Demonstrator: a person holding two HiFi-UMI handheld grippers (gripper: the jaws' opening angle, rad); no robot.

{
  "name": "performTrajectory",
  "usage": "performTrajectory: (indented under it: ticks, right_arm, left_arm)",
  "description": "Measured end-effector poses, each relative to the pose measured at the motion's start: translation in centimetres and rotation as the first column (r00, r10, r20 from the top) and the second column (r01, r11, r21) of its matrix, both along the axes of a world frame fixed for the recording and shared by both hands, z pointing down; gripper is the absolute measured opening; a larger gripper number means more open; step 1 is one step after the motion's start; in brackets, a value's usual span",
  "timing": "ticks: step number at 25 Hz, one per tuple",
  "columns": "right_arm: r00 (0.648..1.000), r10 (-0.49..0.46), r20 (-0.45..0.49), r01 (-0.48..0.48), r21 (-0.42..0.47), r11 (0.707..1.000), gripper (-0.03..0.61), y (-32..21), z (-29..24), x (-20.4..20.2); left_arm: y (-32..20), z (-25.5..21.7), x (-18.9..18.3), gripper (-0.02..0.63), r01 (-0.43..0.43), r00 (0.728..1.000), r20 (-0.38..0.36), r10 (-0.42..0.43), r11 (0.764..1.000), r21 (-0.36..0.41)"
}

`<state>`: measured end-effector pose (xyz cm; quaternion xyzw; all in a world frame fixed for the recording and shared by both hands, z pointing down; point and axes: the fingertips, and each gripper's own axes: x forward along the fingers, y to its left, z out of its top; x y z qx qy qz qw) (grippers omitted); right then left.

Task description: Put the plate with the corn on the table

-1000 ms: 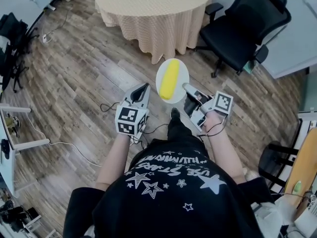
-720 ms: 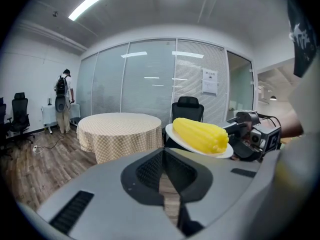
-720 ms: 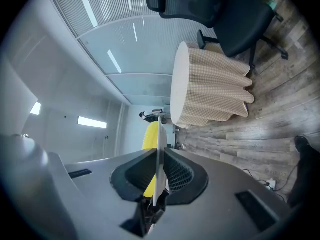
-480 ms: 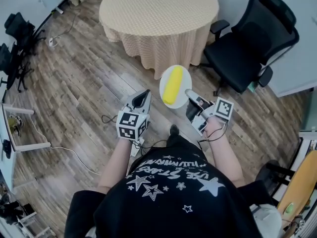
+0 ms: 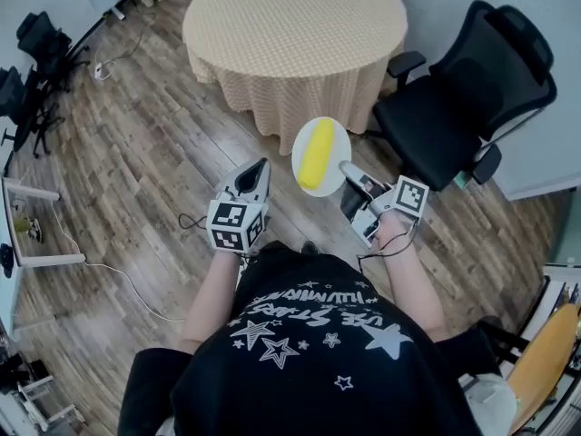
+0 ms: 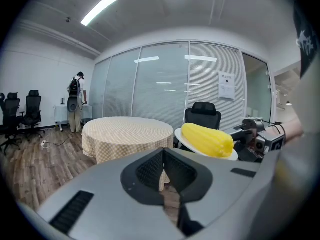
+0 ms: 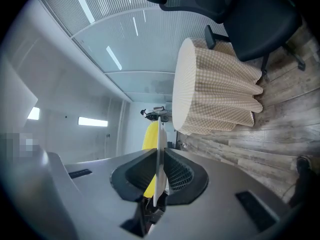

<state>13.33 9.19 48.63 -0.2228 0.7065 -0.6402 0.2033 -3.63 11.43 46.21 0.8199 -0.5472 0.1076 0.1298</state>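
Note:
A white plate (image 5: pixel 334 139) carries a yellow corn cob (image 5: pixel 316 153) and hangs in the air over the wood floor, just short of the round table (image 5: pixel 295 25) with its checked beige cloth. My right gripper (image 5: pixel 348 170) is shut on the plate's near rim. In the right gripper view the plate (image 7: pixel 159 134) stands edge-on between the pads, with the corn (image 7: pixel 148 136) on its left side. My left gripper (image 5: pixel 260 167) is shut and holds nothing, left of the plate. In the left gripper view, the corn (image 6: pixel 206 140) and plate (image 6: pixel 181 136) float to the right, before the table (image 6: pixel 127 134).
A black office chair (image 5: pixel 458 98) stands right of the table, close to the plate. Cables (image 5: pixel 109 271) trail over the floor at the left, beside a white desk frame (image 5: pixel 27 252). More chairs (image 6: pixel 20 116) and a person (image 6: pixel 76 101) are far off by the glass wall.
The table has come closer and fuller into the head view. Plate and both grippers keep the same hold and have moved forward toward the table.

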Motion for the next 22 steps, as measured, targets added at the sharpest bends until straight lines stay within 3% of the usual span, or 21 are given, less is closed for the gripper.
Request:
performTrajectory:
  ticks: [12, 22]
  right_arm:
    - [0.999, 0.048, 0.006, -0.048, -0.005, 0.999, 0.048, -3.6, 0.0, 0.1]
    - [0.993, 0.121, -0.010, -0.121, -0.002, 0.993, 0.048, -10.7, 0.0, -1.8]
  left_arm:
    - [-3.4, -0.9, -2.0, 0.003, 0.006, 1.000, 0.005, -0.006, 1.000, 0.007]
    - [-13.1, 0.2, -4.0, 0.003, -0.080, 0.997, -0.024, 0.080, 0.997, -0.016]
